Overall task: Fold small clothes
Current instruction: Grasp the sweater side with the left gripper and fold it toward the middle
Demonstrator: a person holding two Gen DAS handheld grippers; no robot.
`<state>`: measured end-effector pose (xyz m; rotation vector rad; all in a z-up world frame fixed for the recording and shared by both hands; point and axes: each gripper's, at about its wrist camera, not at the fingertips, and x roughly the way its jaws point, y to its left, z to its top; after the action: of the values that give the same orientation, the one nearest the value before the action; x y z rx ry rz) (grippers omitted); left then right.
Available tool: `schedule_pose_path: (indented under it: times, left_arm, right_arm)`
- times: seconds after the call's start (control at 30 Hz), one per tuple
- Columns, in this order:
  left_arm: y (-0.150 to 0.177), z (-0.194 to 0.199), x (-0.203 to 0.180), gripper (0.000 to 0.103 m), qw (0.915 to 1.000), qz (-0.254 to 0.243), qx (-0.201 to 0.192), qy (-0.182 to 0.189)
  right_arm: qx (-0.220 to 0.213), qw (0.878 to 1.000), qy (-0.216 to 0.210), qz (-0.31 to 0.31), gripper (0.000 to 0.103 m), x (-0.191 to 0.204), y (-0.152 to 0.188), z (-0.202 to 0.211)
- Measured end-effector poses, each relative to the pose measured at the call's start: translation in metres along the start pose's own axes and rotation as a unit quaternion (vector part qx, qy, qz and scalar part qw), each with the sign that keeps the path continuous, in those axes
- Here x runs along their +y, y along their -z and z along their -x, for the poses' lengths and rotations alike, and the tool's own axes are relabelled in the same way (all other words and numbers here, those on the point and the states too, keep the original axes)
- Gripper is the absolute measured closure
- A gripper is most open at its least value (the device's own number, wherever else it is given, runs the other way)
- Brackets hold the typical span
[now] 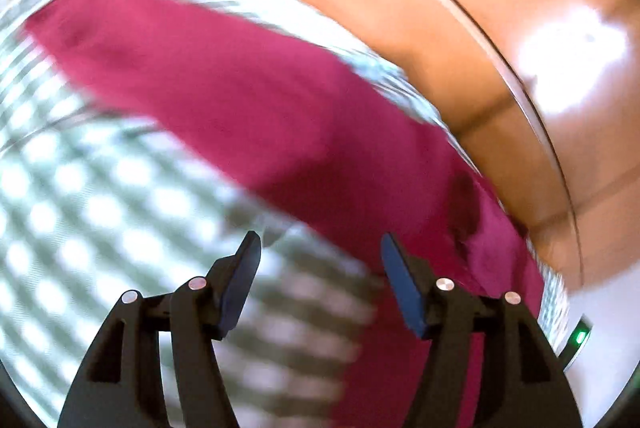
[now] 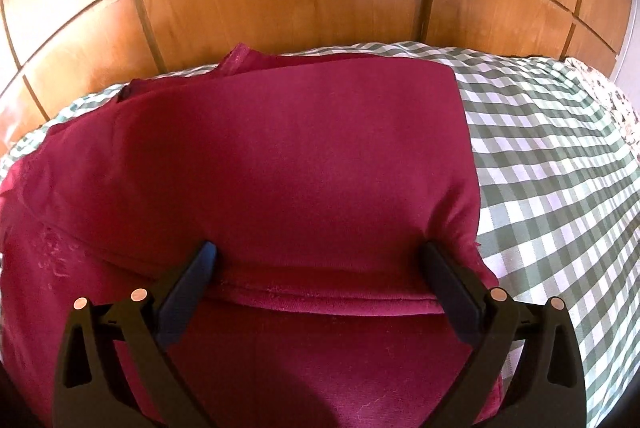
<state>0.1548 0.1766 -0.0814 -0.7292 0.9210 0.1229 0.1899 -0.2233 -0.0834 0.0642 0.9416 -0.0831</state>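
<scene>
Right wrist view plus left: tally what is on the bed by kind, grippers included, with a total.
Magenta fabric garment, partly folded: 1
Green-and-white checked bed cover: 1
Floral-patterned cloth at the far right edge: 1
Black two-finger grippers, both open: 2, left gripper, right gripper
Total: 5

the left claw [image 1: 320, 244] has its two dark fingers [image 1: 240, 280] spread apart with nothing between them, and the whole left wrist view is smeared with motion blur. the right claw [image 2: 320, 256] is sharp in its own view, its fingers [image 2: 452, 288] spread wider still and angled outward, both tips pressed down against the surface below, with nothing pinched between them.
</scene>
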Motion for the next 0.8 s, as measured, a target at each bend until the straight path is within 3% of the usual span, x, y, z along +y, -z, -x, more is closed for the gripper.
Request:
schedule_pose_path:
  times: [0.07,0.2,0.3,0.43,0.5,0.57,0.6,0.67,0.8]
  left_arm:
    - [-0.007,0.016,0.036,0.048,0.9989,0.045,-0.014,0.007]
    - [-0.028,0.042,0.096,0.048,0.9905,0.121,-0.065,-0.004]
    - [-0.050,0.050,0.135,0.048,0.9812,0.172,-0.085,-0.017]
    - [-0.079,0.053,0.173,0.051,0.9659,0.236,-0.106,-0.003]
    - [-0.094,0.051,0.182,0.051,0.9641,0.242,-0.110,-0.003]
    - [-0.108,0.046,0.186,0.059,0.9632,0.244,-0.111,-0.020]
    - [-0.115,0.044,0.185,0.066,0.9644,0.237,-0.113,-0.028]
    - [-0.132,0.044,0.185,0.095,0.9702,0.209,-0.108,-0.058]
    - [-0.148,0.048,0.156,0.096,0.9784,0.164,-0.117,-0.046]
  right_arm:
    - [0.000,1.000,0.001,0.001,0.003,-0.001,-0.001,-0.001]
    - [-0.003,1.000,0.002,0.002,0.003,-0.001,0.000,-0.001]
    - [-0.005,1.000,0.005,0.004,0.003,0.000,0.001,0.000]
    - [-0.006,1.000,0.009,0.006,0.003,0.001,0.001,0.000]
    - [-0.007,1.000,0.010,0.008,0.003,0.002,0.001,0.000]
    - [-0.008,1.000,0.011,0.008,0.003,0.002,0.001,0.001]
    - [-0.008,1.000,0.012,0.009,0.003,0.002,0.001,0.001]
    - [-0.008,1.000,0.013,0.009,0.003,0.003,0.001,0.001]
    - [-0.008,1.000,0.013,0.009,0.003,0.003,0.001,0.001]
